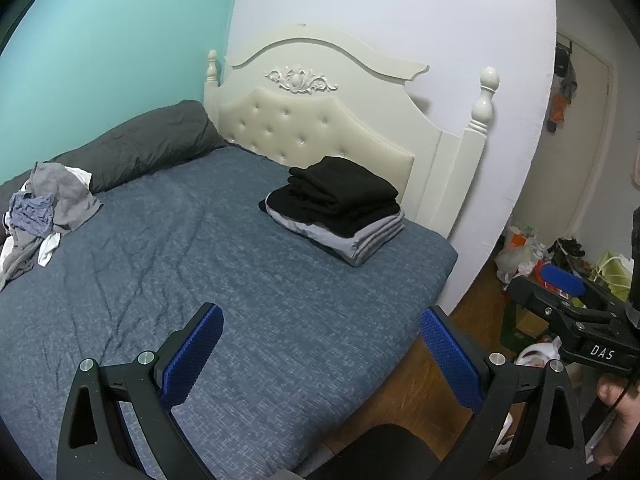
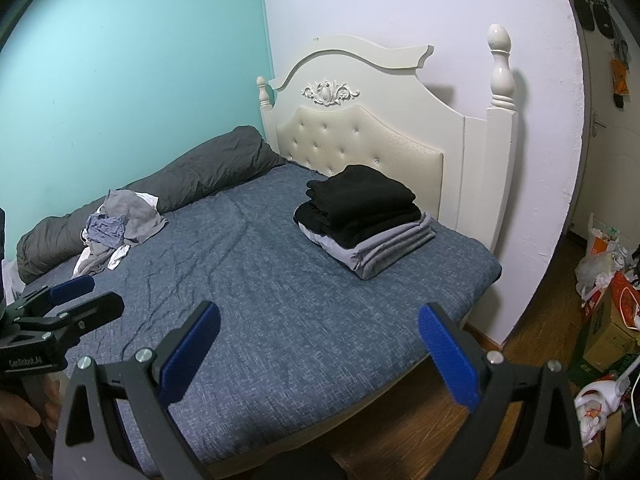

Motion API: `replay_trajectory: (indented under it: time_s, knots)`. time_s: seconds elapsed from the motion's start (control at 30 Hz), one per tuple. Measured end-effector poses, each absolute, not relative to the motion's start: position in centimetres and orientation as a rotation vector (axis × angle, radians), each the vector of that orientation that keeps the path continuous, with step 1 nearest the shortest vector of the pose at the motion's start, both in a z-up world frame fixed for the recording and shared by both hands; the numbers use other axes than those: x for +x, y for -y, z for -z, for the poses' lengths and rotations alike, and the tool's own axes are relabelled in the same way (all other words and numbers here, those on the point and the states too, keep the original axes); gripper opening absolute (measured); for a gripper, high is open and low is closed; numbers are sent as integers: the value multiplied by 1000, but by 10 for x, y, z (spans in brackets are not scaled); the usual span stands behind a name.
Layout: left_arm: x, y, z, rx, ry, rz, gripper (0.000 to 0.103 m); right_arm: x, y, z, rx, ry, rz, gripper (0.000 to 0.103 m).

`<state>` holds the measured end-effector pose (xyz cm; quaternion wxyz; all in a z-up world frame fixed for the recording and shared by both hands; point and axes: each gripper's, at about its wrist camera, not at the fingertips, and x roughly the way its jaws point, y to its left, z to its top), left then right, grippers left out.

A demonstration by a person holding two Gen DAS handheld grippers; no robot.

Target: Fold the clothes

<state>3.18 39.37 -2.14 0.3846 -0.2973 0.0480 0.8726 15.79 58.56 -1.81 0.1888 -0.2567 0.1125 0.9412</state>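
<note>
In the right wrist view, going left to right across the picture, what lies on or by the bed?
Left tool at the frame edge → unfolded clothes pile by the dark rolled duvet → folded stack near the headboard → bags and boxes on the floor.

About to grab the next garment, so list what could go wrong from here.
1. The unfolded pile is tangled: grey, blue and white pieces overlap, so one pinch may drag up several.
2. It lies across the bed by the dark duvet roll, a long reach for both open grippers.
3. The folded stack sits near the bed's corner; tugging the sheet could topple it.
</note>
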Motion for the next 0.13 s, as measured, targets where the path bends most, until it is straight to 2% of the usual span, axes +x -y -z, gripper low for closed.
replay_trajectory:
  time_s: [0.13]
  knots:
    - [31,-393,21,-762,-122,-2225,101,157,-586,19,-725,-317,-2647,100]
